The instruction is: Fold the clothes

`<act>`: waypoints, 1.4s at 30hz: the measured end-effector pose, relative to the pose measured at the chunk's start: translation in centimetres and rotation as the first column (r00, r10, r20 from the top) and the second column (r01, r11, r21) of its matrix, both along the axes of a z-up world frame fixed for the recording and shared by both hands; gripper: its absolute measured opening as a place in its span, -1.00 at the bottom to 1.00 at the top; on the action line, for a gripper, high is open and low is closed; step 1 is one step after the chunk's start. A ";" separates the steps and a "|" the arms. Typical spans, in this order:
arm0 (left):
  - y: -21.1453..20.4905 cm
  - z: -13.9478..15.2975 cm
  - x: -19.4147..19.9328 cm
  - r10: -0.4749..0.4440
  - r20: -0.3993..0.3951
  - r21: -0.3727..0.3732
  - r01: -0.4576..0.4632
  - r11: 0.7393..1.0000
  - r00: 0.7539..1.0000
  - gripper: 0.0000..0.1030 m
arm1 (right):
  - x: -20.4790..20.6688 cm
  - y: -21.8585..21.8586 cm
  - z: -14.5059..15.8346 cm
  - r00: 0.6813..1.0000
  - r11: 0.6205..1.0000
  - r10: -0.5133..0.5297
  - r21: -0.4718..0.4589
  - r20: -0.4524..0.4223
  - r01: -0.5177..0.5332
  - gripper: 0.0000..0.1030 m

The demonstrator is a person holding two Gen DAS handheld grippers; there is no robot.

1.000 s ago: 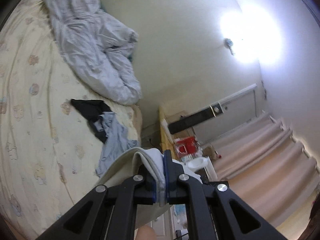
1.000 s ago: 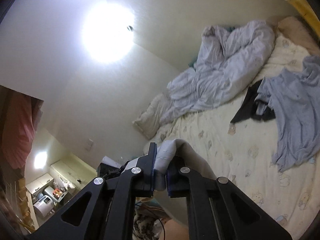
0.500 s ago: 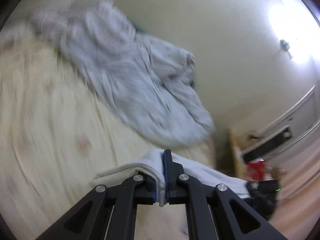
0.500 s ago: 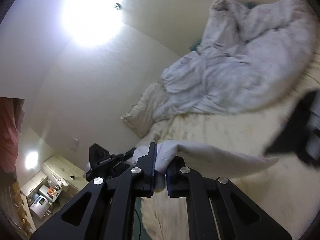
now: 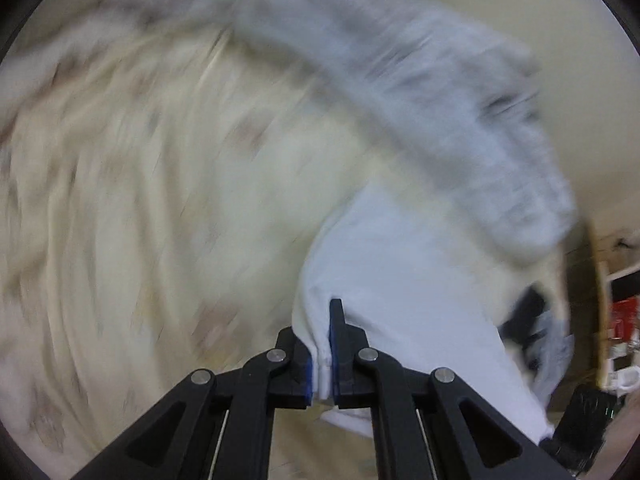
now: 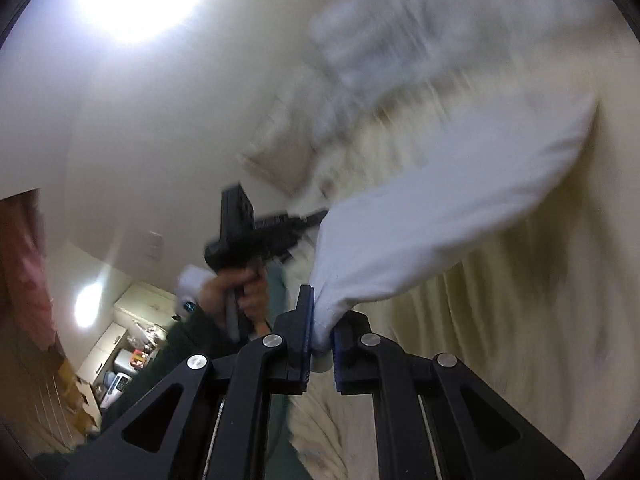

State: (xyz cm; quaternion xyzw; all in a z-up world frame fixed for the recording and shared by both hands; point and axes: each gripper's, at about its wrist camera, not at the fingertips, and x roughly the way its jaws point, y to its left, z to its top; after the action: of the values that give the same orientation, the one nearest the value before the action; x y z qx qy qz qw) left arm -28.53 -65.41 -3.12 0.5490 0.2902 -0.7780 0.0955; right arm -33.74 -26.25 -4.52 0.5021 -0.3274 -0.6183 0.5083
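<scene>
Over blurred bedsheet, both claws pinch white garment.

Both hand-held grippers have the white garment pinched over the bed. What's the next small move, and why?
Probably lower it flat onto the cream bedsheet before releasing. The left hand-held gripper and right hand-held gripper are both shut on the white garment, which hangs between them above the sheet, short of the rumpled grey duvet.

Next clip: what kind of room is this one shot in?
Most likely a bedroom at home. A bed with a cream patterned sheet fills both views, a rumpled grey duvet lies heaped on it, and a pillow sits by the wall.
</scene>
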 end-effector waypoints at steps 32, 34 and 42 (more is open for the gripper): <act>7.9 -9.3 4.6 -0.364 0.317 -0.009 0.386 0.922 0.876 -0.44 | 6.1 -9.5 -9.6 0.874 0.754 0.444 0.609 -0.198 -0.246 -0.72; 7.6 -9.3 5.3 -0.370 0.344 0.012 0.390 0.921 0.863 -0.44 | 6.2 -7.6 -9.5 0.887 0.776 0.420 0.583 -0.193 -0.241 -0.75; 12.4 -5.0 4.4 -0.493 0.179 -0.042 0.507 0.861 0.852 -0.15 | -1.1 -3.8 -1.9 0.865 0.875 0.315 0.472 -0.390 -0.106 -0.75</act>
State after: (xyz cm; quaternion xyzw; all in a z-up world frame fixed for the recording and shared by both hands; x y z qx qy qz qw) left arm -24.09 -53.03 -8.10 0.6623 0.0943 -0.7407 -0.0628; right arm -34.86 -30.04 -6.44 0.4772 0.0056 -0.7146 0.5115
